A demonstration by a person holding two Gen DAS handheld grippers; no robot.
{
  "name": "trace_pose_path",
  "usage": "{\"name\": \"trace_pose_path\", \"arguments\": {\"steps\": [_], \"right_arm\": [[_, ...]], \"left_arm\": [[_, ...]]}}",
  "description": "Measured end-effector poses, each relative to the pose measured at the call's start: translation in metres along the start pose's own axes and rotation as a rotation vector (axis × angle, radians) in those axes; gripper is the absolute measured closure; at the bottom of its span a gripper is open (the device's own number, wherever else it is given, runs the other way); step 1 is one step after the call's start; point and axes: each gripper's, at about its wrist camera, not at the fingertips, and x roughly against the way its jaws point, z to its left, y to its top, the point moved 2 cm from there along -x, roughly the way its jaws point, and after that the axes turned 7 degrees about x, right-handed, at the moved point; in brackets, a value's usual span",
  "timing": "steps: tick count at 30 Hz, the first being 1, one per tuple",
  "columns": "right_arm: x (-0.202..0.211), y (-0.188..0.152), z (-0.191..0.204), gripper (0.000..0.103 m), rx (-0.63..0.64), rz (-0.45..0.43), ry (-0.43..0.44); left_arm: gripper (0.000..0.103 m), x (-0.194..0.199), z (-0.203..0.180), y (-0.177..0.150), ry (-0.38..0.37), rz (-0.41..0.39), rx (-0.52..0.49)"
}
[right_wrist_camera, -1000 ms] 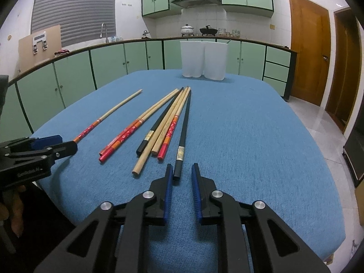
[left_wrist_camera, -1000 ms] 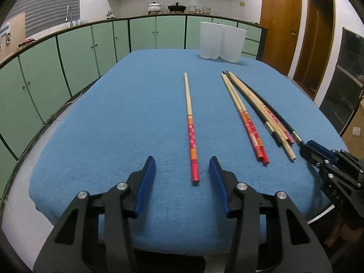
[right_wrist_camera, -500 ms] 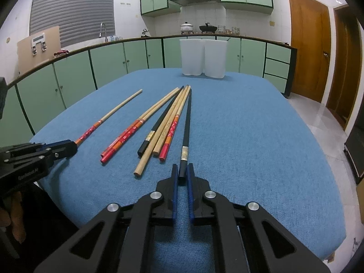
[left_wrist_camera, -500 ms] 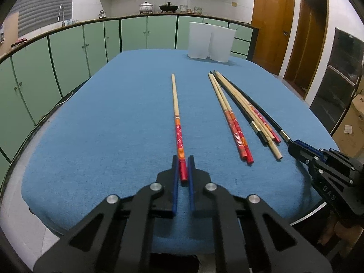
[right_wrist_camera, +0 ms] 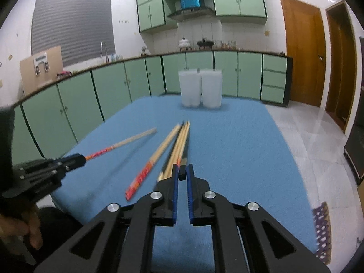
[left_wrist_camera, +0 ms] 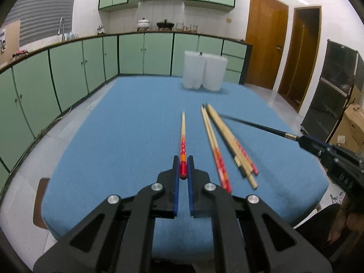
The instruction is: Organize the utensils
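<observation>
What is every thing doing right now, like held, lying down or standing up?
left gripper: shut on the red-ended chopstick
right gripper: shut on the black chopstick
other chopsticks: lying bunched on the blue cloth
two white containers: standing upright, side by side

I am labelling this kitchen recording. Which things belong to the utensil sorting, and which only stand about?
Job:
- red-ended wooden chopstick, in left tongs
- black chopstick, in right tongs
- loose wooden chopsticks on blue tablecloth
- probably two white plastic containers

Lying about:
- white pot
- black pan
</observation>
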Motion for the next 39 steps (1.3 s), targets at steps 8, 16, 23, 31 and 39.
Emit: {"name": "trace_pose_path", "arguments": {"steps": [8,16,23,31,39], "right_arm": [[0.001,0.080,-0.008,0.095,0.053,-0.074,0.026],[-0.037,0.138,-0.019,0.096,0.098,-0.043,0.052],[-0.074,0.174,-0.030,0.096,0.101,0.017,0.092],[-0.089,0.195,-0.030,0.096,0.142,0.034,0.097],[-0.087,0.225,-0.032,0.096,0.151,0.013,0.094]], "left_arm": [[0.097,0.015,-0.007,0.059,-0.035,-0.083,-0.026],[0.097,-0.001,-0.009,0.118,-0.063,-0.081,-0.044],[0.097,-0.028,-0.008,0.166,-0.087,-0.055,-0.052],[0.097,-0.043,-0.017,0.203,-0.105,-0.052,-0.068],[0.097,-0.047,-0.033,0.237,-0.125,-0.078,-0.084]]}}
